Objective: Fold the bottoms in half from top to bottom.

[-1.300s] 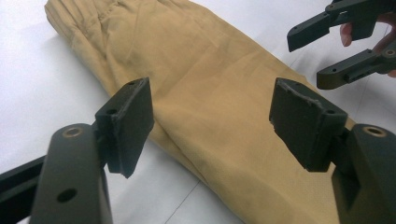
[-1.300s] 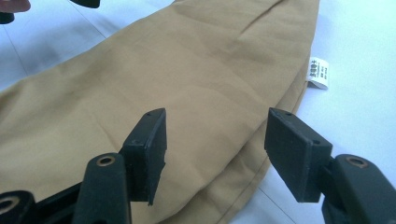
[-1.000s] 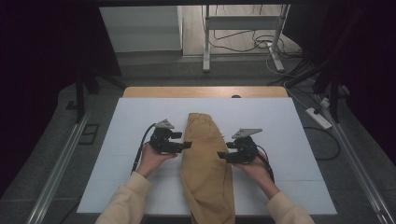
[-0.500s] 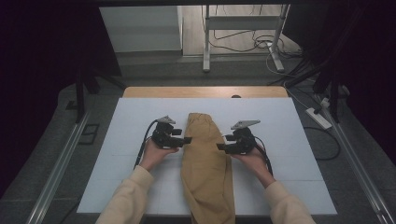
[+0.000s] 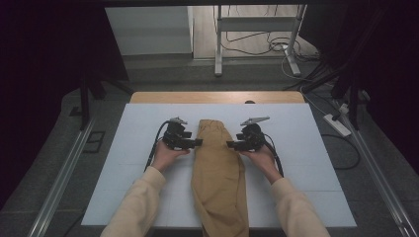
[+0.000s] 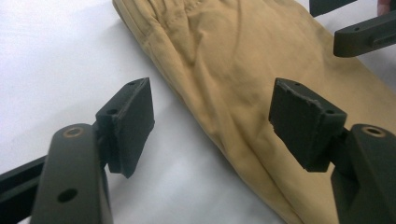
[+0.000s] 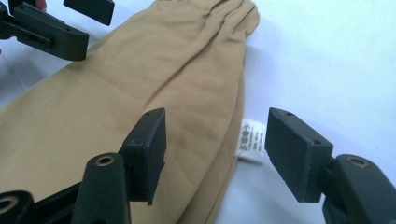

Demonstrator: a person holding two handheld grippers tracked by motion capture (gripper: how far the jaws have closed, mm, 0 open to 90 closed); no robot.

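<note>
A folded tan garment (image 5: 219, 173) lies lengthwise down the middle of the white tabletop (image 5: 306, 148), its gathered end toward the far edge and its near end hanging over the edge closest to the person; it looks like trousers, though the fold makes that hard to confirm.

The left claw (image 5: 199, 142) sits just beside the garment's left edge, pointing inward at it. In the left gripper view this left claw (image 6: 211, 122) is released, its jaws standing apart with one over the bare tabletop and the other over the cloth, and the garment's edge runs between them without either pad pressing on it.

The right claw (image 5: 230, 144) faces the garment from its right edge. In the right gripper view it is likewise released, one jaw above the cloth and one above the tabletop. A small white label (image 7: 251, 142) pokes out from under the garment's edge, between those jaws.
</note>
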